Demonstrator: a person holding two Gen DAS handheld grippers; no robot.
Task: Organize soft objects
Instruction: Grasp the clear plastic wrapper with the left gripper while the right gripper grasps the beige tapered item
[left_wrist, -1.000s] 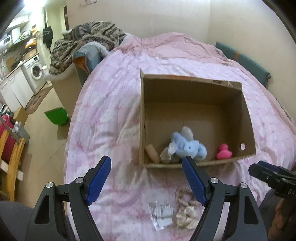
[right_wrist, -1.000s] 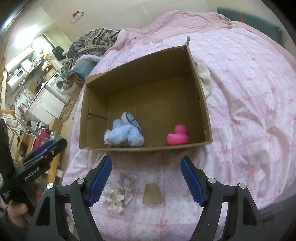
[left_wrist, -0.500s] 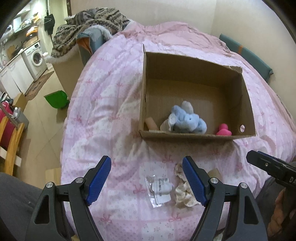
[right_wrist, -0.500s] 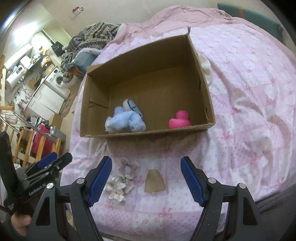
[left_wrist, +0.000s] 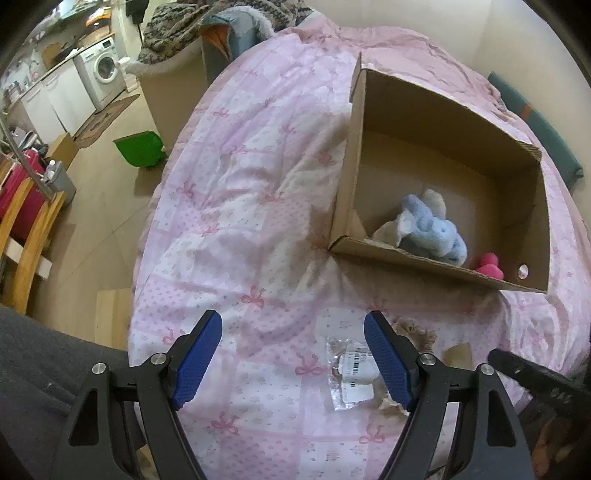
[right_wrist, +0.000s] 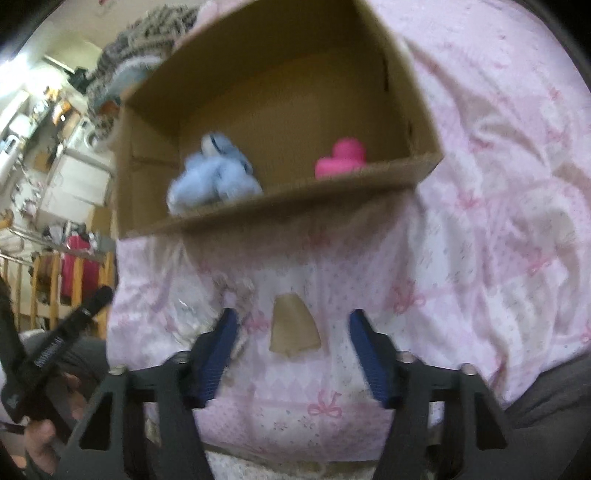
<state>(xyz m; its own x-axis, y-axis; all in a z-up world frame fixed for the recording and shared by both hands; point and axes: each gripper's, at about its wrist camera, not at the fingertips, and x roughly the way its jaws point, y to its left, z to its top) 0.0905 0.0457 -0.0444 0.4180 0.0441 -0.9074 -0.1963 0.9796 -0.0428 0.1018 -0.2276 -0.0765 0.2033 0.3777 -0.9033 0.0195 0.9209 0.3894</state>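
Pink quilted bedspread (left_wrist: 258, 206) carries everything: a cardboard box (right_wrist: 280, 218) lies further up the bed with a blue plush toy (right_wrist: 214, 173) at its near left and a pink rubber duck (right_wrist: 341, 158) at its near right, both behind the near wall. On the bedspread in front of the box lie a tan wedge-shaped piece (right_wrist: 293, 328), a cream scrunchie (left_wrist: 413, 334) and a clear plastic packet (left_wrist: 351, 369). Right gripper (right_wrist: 293, 354) is closing, jaws astride the tan piece but pads not yet on it; the view is motion-blurred, so exact clearance cannot be told. Left gripper (left_wrist: 293, 363) stands wide with nothing between its jaws, and its right finger overlaps the packet and scrunchie in view. Risks as judged: closing pads may pinch a fold of bedspread with the flat tan piece, or slide off it, since it lies low on a soft, yielding surface. The two grippers work close together over one small cluster; a collision or a dragged scrunchie seems possible. Lifting toward the box, a low carry could strike the near wall and push the light box up the bed. Room: open bedspread to the right of the tan piece and left of the packet; the near bed edge lies just below both grippers, the left edge drops to floor.
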